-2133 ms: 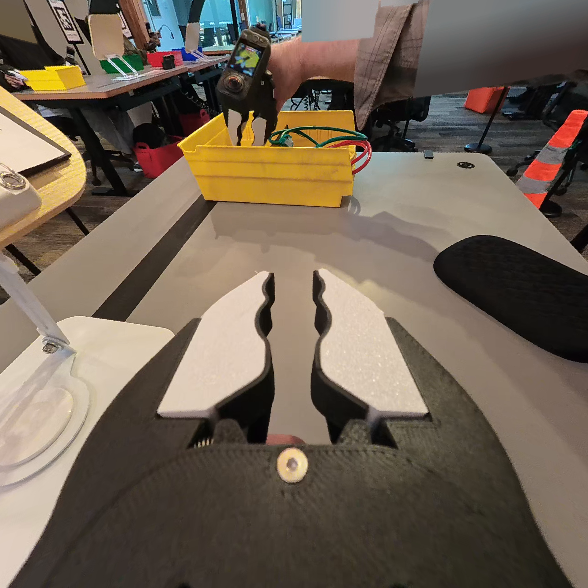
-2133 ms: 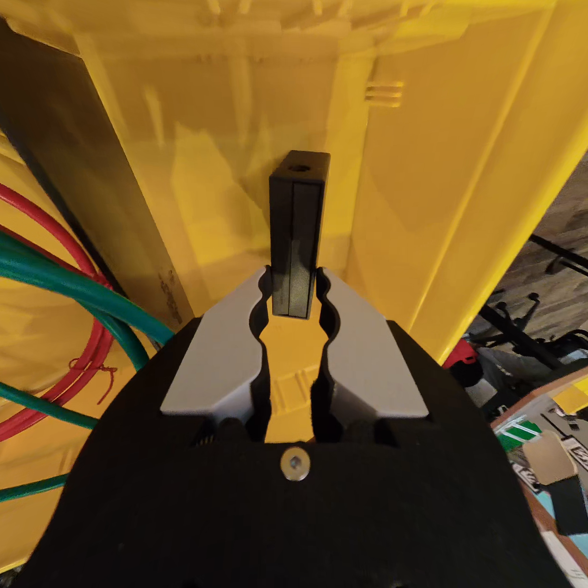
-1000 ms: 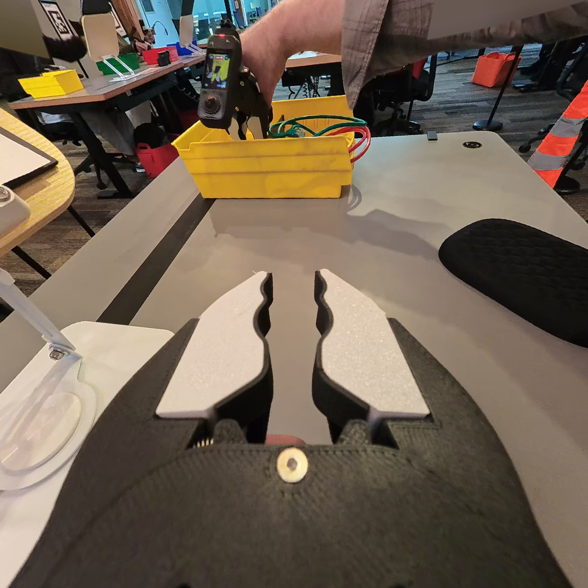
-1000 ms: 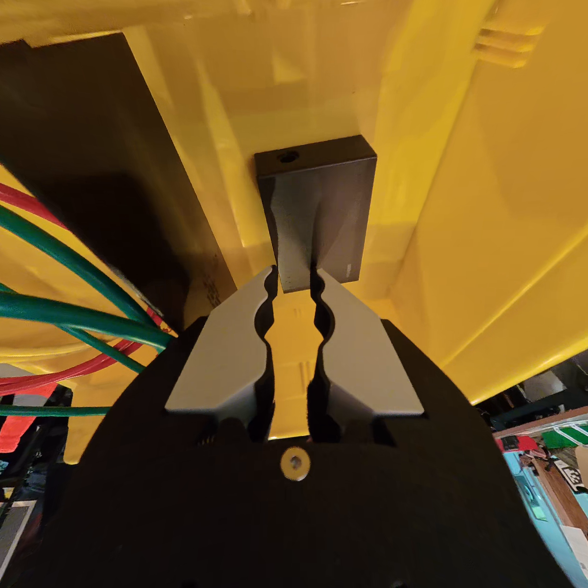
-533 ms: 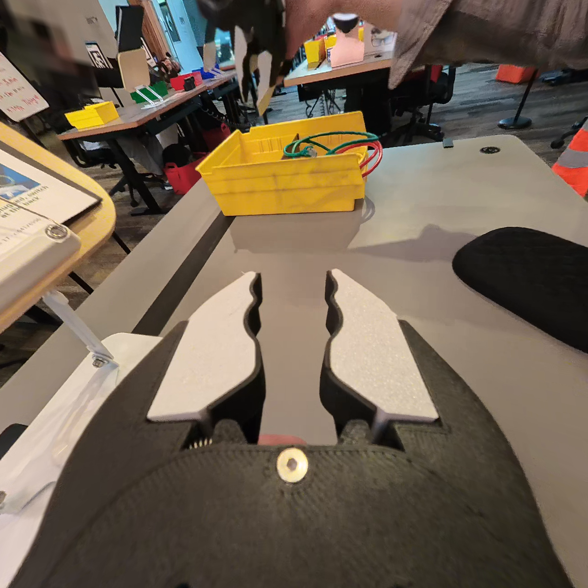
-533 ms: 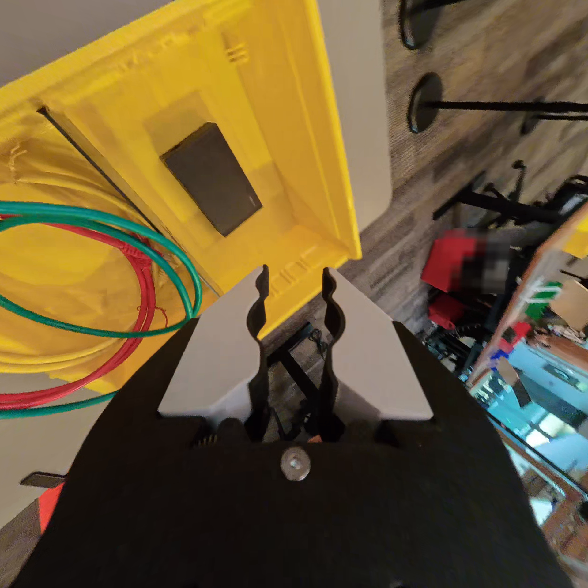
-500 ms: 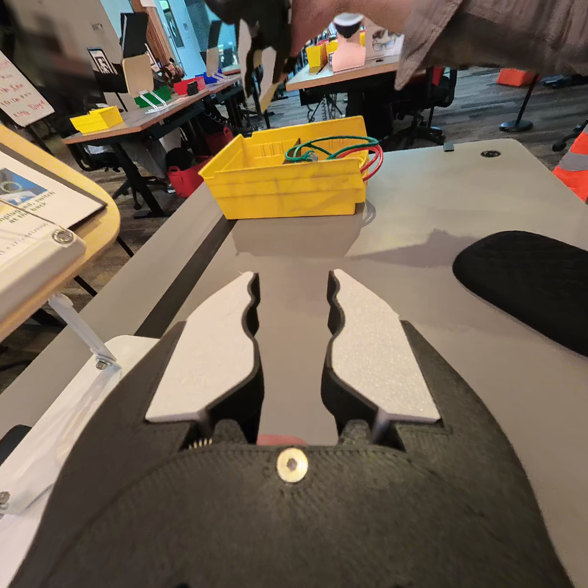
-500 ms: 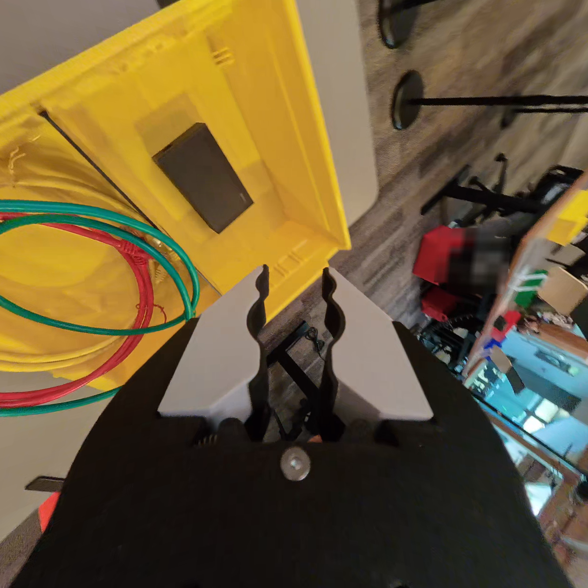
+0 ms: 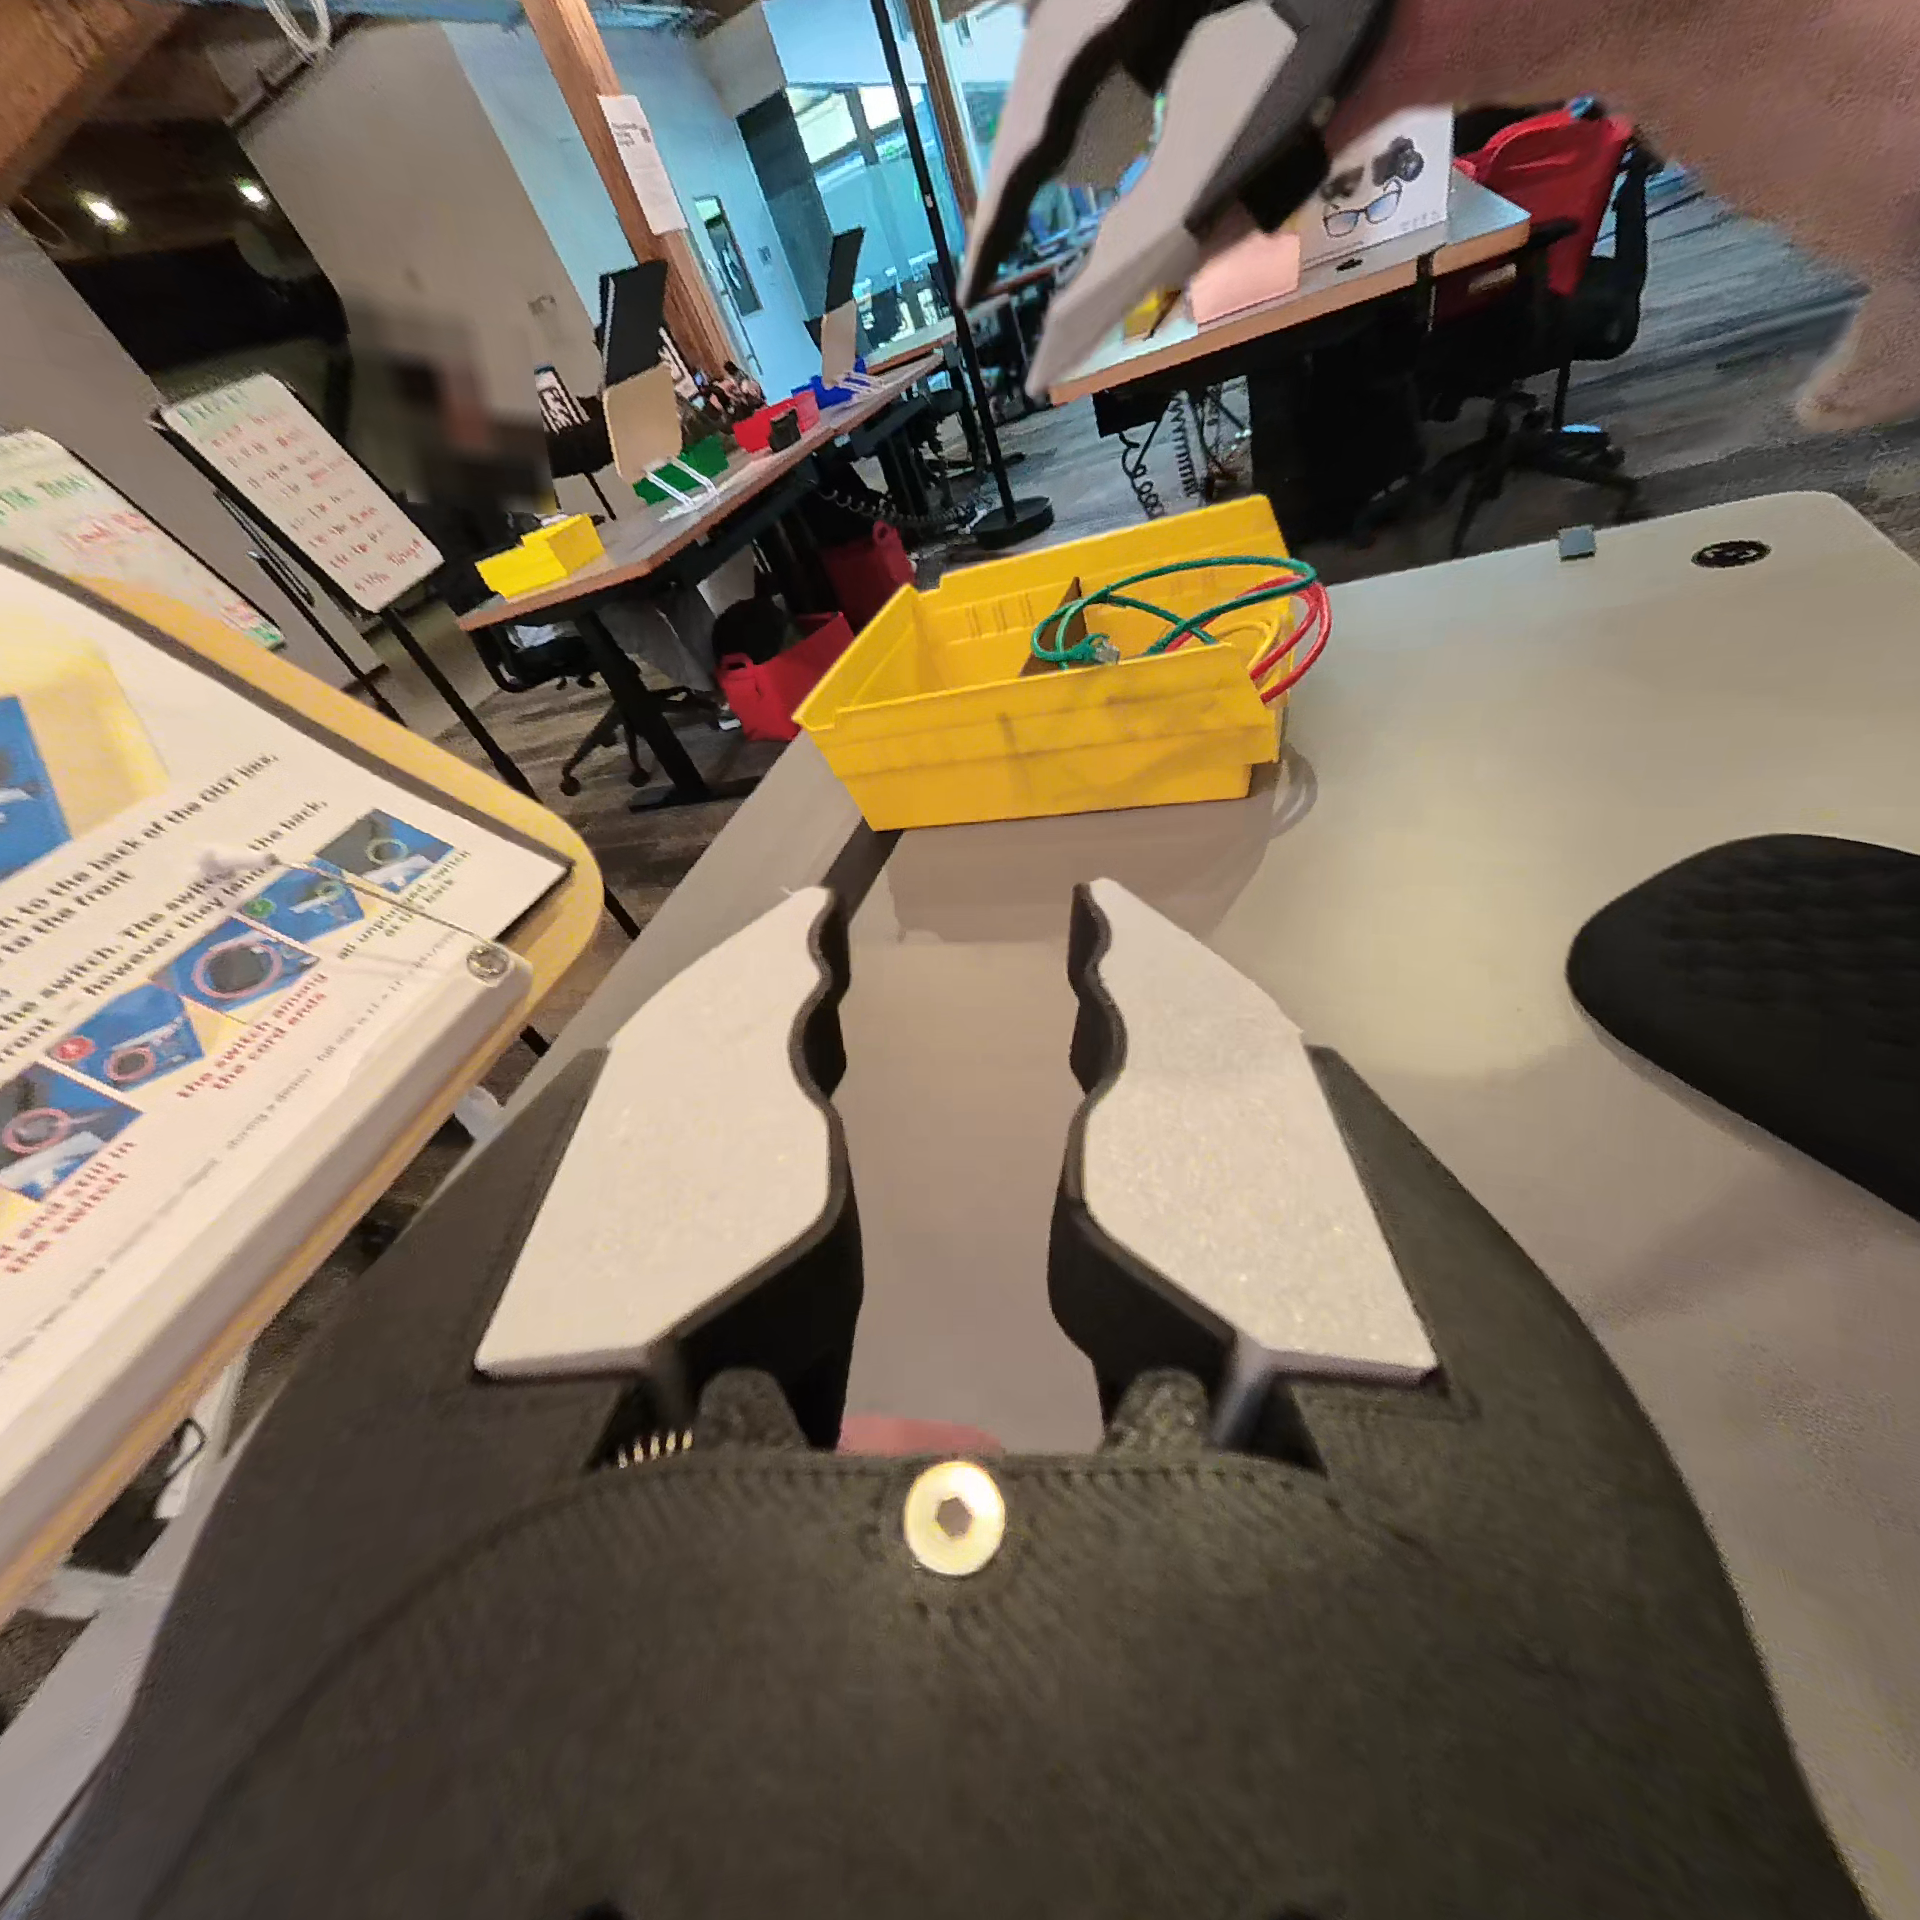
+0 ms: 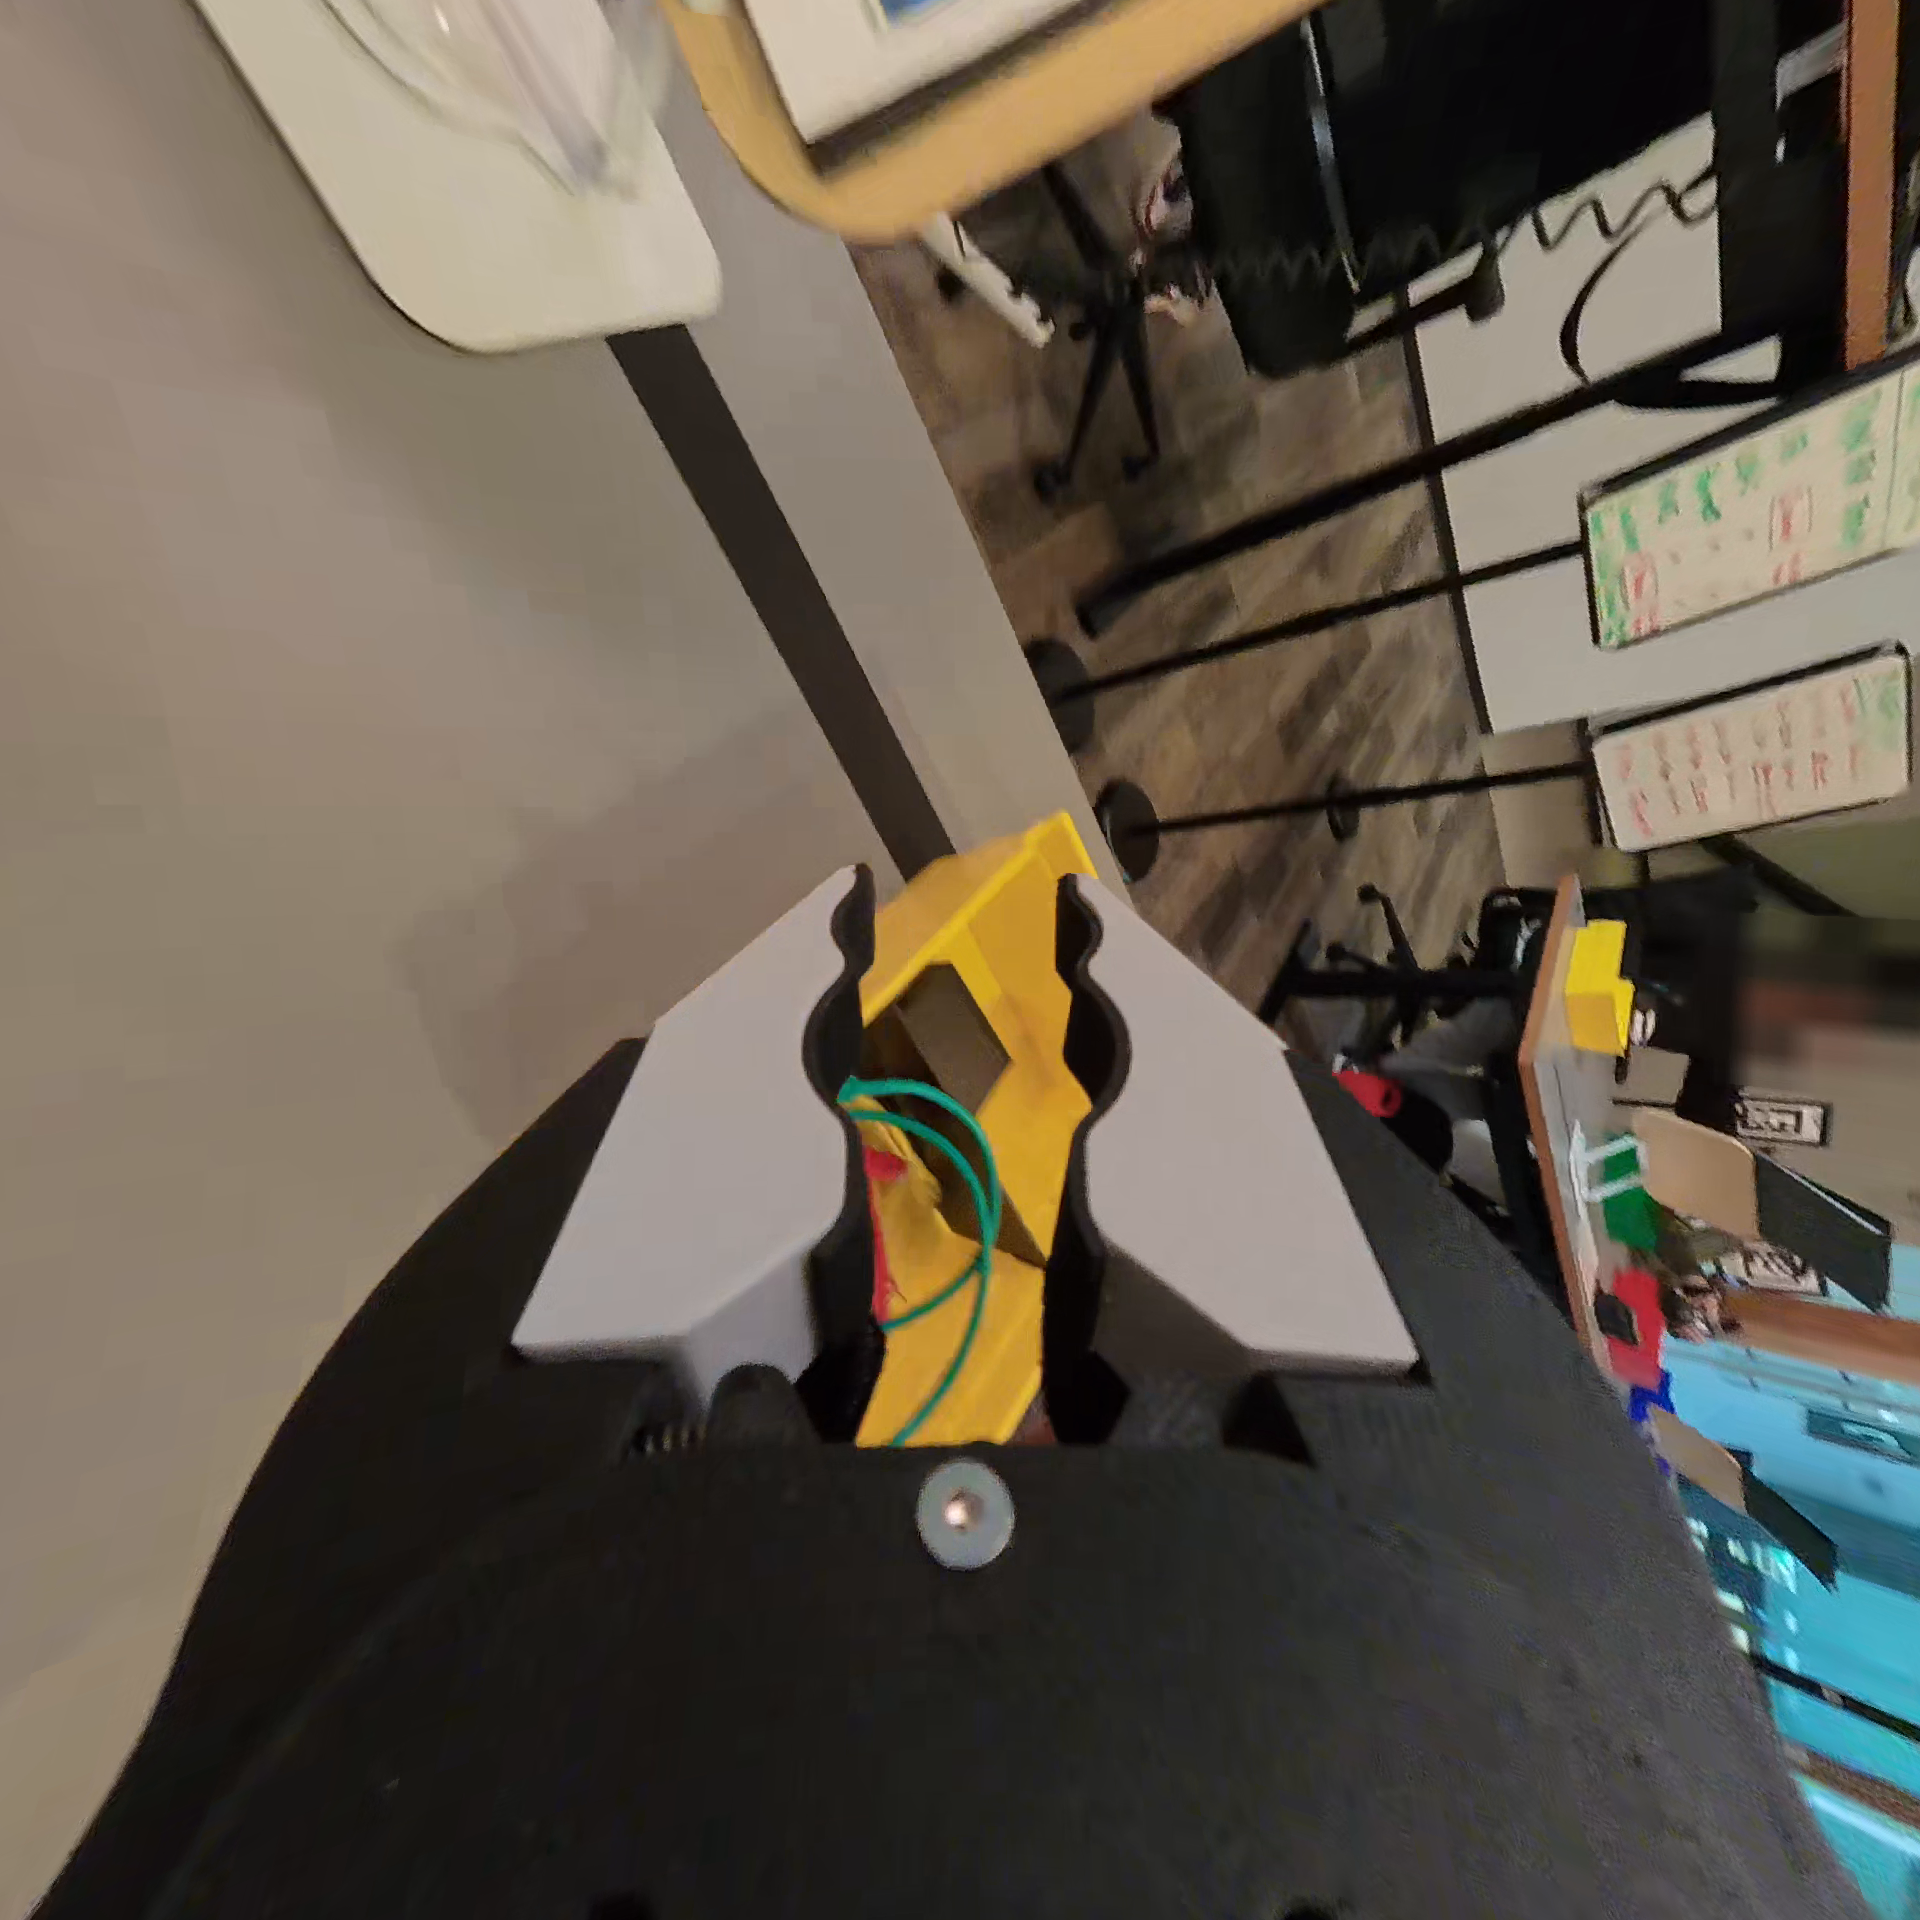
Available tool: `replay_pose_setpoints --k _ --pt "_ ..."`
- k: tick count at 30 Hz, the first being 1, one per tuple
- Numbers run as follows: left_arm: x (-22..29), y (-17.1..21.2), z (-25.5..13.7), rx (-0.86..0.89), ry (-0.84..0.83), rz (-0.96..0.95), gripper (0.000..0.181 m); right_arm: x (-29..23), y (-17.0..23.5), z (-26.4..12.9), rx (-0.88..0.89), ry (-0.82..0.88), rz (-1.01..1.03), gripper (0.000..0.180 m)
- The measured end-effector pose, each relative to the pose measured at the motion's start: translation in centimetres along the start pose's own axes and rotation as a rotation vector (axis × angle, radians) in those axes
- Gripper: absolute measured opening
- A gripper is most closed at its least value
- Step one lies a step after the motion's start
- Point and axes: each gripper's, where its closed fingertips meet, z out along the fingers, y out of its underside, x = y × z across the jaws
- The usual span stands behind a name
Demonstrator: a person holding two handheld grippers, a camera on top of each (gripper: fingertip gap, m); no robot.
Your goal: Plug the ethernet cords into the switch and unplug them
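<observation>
The yellow bin (image 9: 1039, 748) stands at the far left of the grey table (image 9: 1558, 707). Green cords (image 9: 1174, 608) and red cords (image 9: 1299, 634) coil in its right part. In the right wrist view the black switch (image 10: 951, 1039) lies flat in the bin (image 10: 997, 914), beside the green cord (image 10: 971, 1195) and a red cord (image 10: 883, 1164). My right gripper (image 10: 961, 894) is open and empty, high above the bin; it also shows in the left wrist view (image 9: 1003, 338), held by a hand. My left gripper (image 9: 951, 914) is open and empty, over the table's near part.
A black mesh pad (image 9: 1766, 987) lies on the table at the right. A wooden side table with an instruction sheet (image 9: 208, 935) stands close on the left. A white base plate (image 10: 468, 208) sits on the table near it. Other desks and chairs stand beyond. My right fingertips sit around 25 cm from my left ones.
My right gripper let go of the switch, which now lies flat in the bin, and rose high above it. My left gripper opened wider and lifted a little.
</observation>
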Motion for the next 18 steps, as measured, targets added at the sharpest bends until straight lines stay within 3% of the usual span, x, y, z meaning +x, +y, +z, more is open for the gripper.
replay_pose_setpoints --k 5,8,13,18 --pt "-1.3 -2.8 -1.7 0.052 -0.073 0.019 0.041 -4.7 -2.0 -1.1 0.058 -0.016 0.02 0.038" --pt "-1.3 -2.7 -1.8 -0.007 -0.004 -0.119 0.05 -6.8 -1.9 -1.7 0.09 -0.05 0.068 0.038" --pt "-2.8 -4.4 -2.5 -0.036 -0.053 -0.09 0.056 -8.4 0.1 -2.6 0.054 -0.049 0.075 0.039" --pt "-4.6 -5.0 -6.7 -0.122 -0.153 0.007 0.061 -6.7 3.9 -4.0 0.063 0.006 0.214 0.044"
